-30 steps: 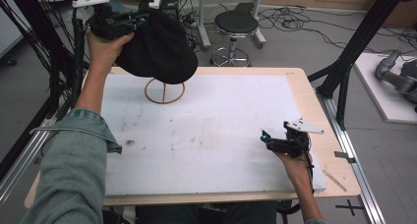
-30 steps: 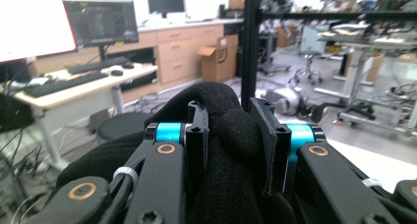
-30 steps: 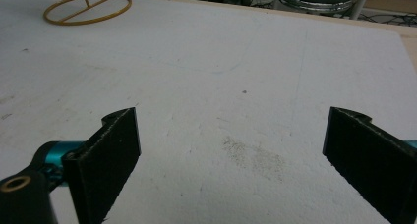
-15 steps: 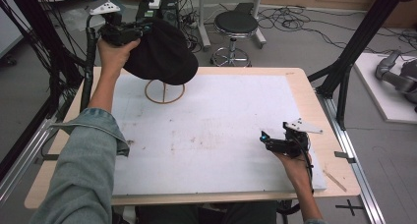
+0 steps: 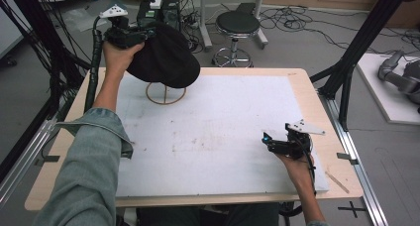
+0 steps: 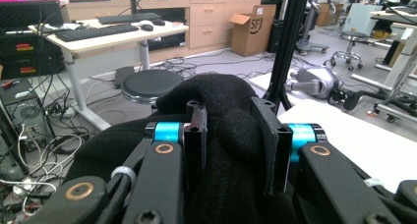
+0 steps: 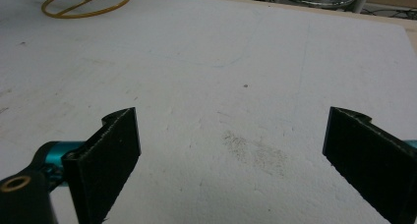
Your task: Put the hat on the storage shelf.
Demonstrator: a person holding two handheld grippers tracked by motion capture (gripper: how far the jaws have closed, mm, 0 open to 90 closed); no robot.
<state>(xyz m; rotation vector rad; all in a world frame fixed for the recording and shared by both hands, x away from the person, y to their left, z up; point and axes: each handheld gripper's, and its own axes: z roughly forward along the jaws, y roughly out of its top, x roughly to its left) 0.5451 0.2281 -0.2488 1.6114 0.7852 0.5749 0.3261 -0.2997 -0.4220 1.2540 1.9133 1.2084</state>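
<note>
Shifted rightward, left hand-held gripper (image 5: 130, 36) clenches one black hat (image 5: 166, 62); right hand-held gripper (image 5: 274, 144) released.

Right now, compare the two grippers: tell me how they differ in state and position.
The left gripper is shut on the black hat, pinching its fabric; the right gripper is open and holds nothing. The left gripper is raised above the table's far left corner, over the wooden ring stand; the right gripper sits low at the white mat, near right. Both are handheld, with black jaws and blue accents.
</note>
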